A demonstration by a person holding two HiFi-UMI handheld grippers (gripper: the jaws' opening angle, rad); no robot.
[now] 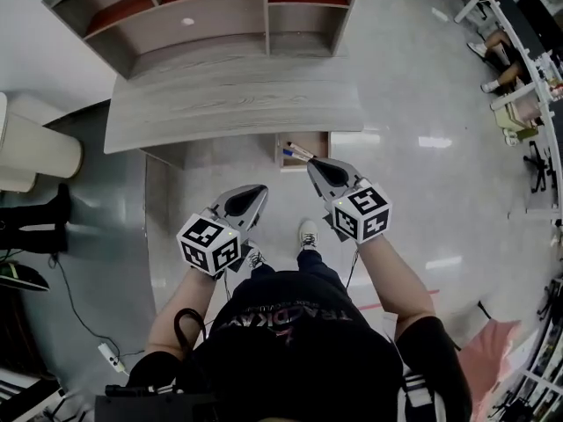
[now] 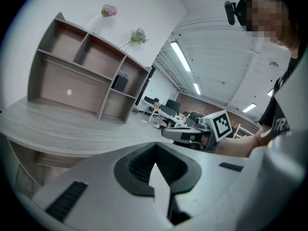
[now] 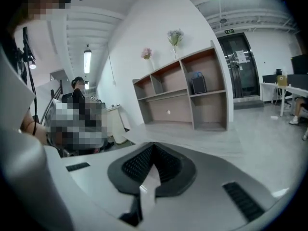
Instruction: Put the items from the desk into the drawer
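Note:
The grey wooden desk (image 1: 229, 104) carries an open shelf unit (image 1: 211, 16); I see no loose items on its top. Under its front right edge a small drawer (image 1: 318, 139) stands open with pens (image 1: 295, 153) lying inside. My right gripper (image 1: 310, 163) is shut with nothing in it, its tip just in front of the drawer in the head view. My left gripper (image 1: 261, 190) hangs lower and to the left, shut and holding nothing. In the gripper views the left gripper (image 2: 155, 147) and the right gripper (image 3: 153, 147) show closed pads, aimed over the desk.
A white bin (image 1: 35, 152) stands left of the desk, with a person's legs (image 1: 35, 218) beside it. A power strip (image 1: 110, 355) and cables lie on the floor at lower left. Office desks and chairs (image 1: 519, 77) line the right side. My shoes (image 1: 308, 233) stand below the grippers.

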